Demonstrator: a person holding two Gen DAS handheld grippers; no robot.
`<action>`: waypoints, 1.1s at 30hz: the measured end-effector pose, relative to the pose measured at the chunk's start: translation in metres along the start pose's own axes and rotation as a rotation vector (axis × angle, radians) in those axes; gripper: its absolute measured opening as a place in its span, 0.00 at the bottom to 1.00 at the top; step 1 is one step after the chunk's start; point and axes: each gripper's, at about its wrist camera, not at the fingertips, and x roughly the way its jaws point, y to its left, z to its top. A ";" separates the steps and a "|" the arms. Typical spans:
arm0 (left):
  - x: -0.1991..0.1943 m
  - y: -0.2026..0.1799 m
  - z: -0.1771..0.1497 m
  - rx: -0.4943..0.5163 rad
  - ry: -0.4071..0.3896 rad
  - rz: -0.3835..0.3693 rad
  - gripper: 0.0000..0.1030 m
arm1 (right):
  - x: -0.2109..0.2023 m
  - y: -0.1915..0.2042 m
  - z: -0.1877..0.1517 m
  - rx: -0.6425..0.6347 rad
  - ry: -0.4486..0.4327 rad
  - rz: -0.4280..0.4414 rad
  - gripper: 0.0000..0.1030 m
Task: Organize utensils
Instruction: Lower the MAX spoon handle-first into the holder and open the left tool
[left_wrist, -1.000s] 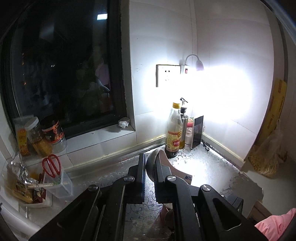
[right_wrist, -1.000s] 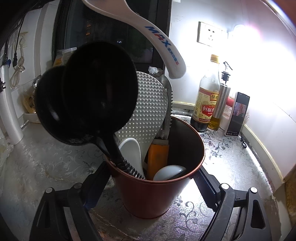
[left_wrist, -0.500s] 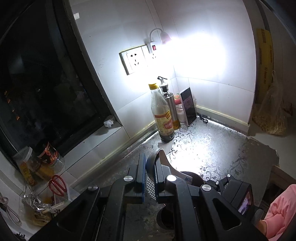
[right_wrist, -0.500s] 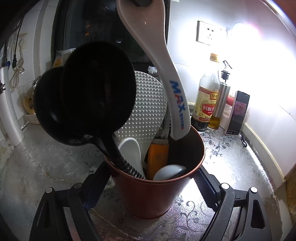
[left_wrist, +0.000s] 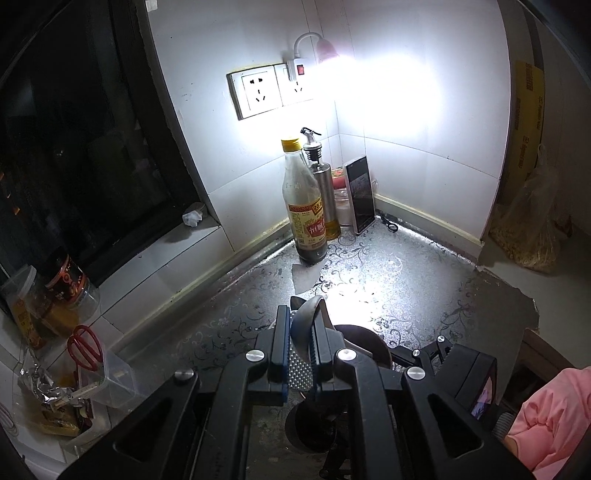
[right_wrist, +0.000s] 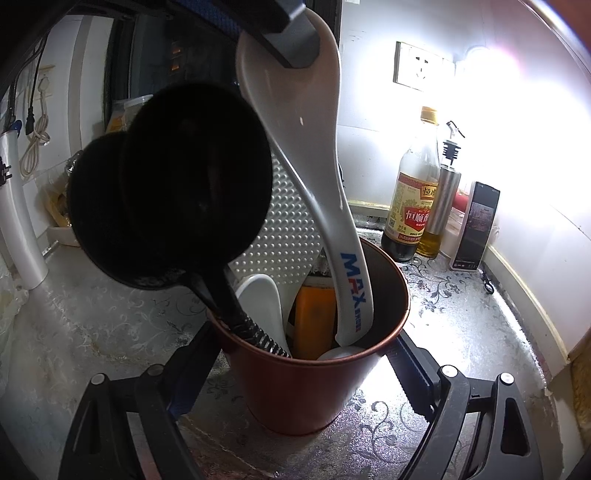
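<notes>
My left gripper (left_wrist: 298, 334) is shut on the bowl end of a white rice spoon (right_wrist: 317, 177) marked MAX; it comes in from the top of the right wrist view (right_wrist: 280, 33). The spoon's handle points down inside a copper-red utensil cup (right_wrist: 314, 387), its tip near the bottom. The cup also holds two black ladles (right_wrist: 177, 199), a dotted white rice paddle (right_wrist: 284, 240), a white spoon (right_wrist: 262, 295) and an orange-handled tool (right_wrist: 314, 317). My right gripper (right_wrist: 299, 373) is shut on the cup, one finger on each side. In the left wrist view the cup (left_wrist: 365, 338) shows just below my fingers.
A vinegar bottle (right_wrist: 413, 199), a steel oil dispenser (right_wrist: 443, 206) and a propped phone (right_wrist: 476, 225) stand in the back corner under a bright lamp. A box with red scissors (left_wrist: 86, 354) and jars (left_wrist: 70, 284) sit on the window ledge at the left. A bag (left_wrist: 528, 229) leans at the right.
My left gripper has swung the white spoon from lying across above the cup to upright and lowered its handle into the cup. The right gripper and cup have not moved.
</notes>
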 end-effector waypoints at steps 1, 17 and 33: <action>0.000 0.001 -0.001 -0.010 0.001 -0.011 0.11 | 0.000 0.000 0.000 0.000 0.000 0.001 0.88; -0.002 0.009 -0.005 -0.067 0.000 -0.102 0.14 | 0.000 0.002 0.001 -0.004 0.002 -0.002 0.88; -0.031 0.072 -0.020 -0.285 -0.089 -0.032 0.14 | -0.001 0.006 0.001 -0.006 0.004 -0.006 0.88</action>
